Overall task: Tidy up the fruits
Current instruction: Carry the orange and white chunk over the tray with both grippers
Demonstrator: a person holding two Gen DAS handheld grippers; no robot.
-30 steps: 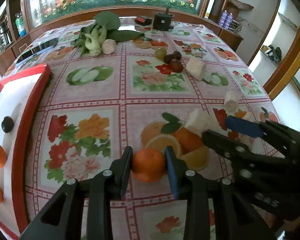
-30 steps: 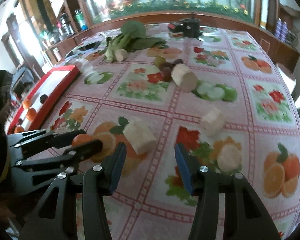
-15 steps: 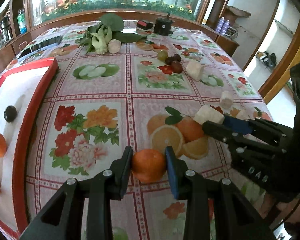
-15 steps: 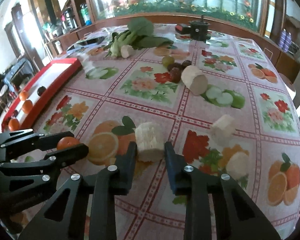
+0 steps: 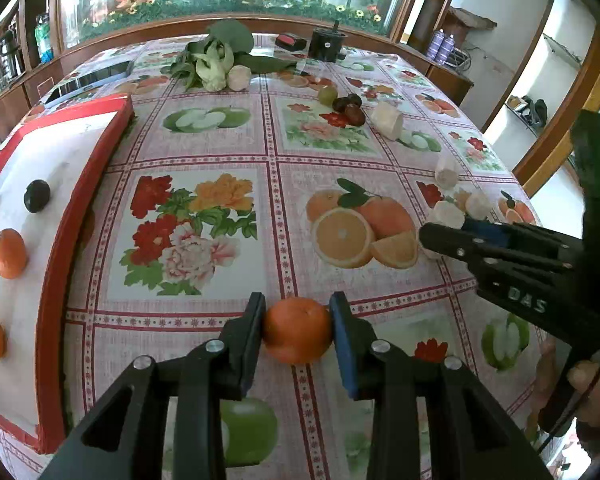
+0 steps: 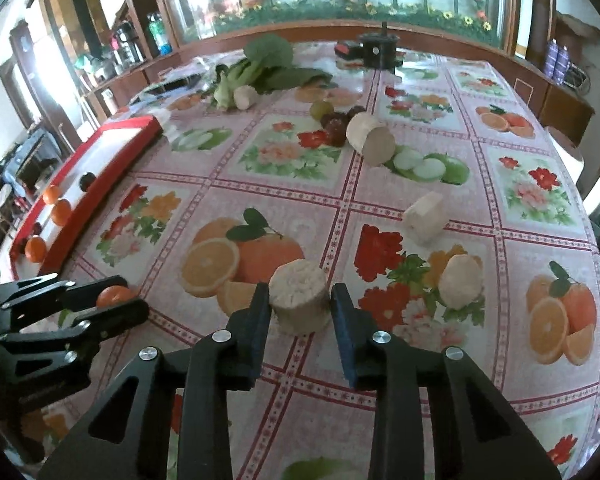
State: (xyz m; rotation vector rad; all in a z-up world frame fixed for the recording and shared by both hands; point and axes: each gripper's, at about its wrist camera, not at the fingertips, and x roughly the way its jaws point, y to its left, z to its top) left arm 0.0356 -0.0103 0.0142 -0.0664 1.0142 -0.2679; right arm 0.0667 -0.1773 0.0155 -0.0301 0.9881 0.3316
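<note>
Tangerine point(image 5: 297, 330) sits clamped in left gripper point(image 5: 298, 334); right gripper point(image 6: 300, 308) grips upright cane chunk point(image 6: 299, 301).

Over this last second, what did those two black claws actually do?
The right gripper moved forward and closed around the pale chunk, which it had not reached a second ago. The left gripper kept its hold on the orange. The fruit on the red tray stayed put.

White letters "DAS" on the side of the right gripper point(image 5: 440, 236), left wrist view
</note>
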